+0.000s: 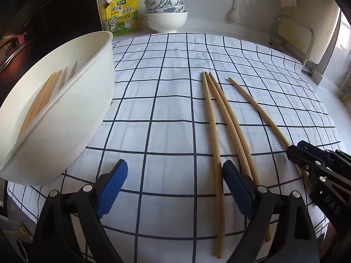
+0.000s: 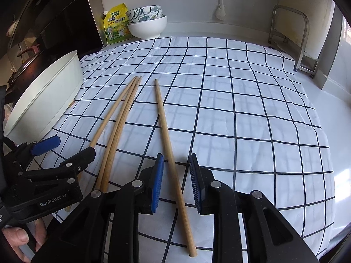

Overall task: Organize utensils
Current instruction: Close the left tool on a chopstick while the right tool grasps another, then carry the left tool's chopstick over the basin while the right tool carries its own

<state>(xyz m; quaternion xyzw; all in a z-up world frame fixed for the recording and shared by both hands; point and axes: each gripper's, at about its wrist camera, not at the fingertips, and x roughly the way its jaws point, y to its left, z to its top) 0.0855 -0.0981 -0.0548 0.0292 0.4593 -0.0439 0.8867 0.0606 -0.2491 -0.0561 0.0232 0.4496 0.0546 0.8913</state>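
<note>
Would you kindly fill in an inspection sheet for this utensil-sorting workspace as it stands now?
Surface: white checked cloth spread on a pale counter.
Job's things: three chopsticks bunched together on the cloth; a lone chopstick apart on their right; more chopsticks inside the white holder at left.
Clutter: yellow seasoning pouch and stacked bowls by the back wall.
Grippers: left claw open, empty, beside the bunch; right claw open, straddling the lone chopstick, not closed on it.
Cables: nothing seen.
Surroundings: metal rack at right; dark cookware at left.
</note>
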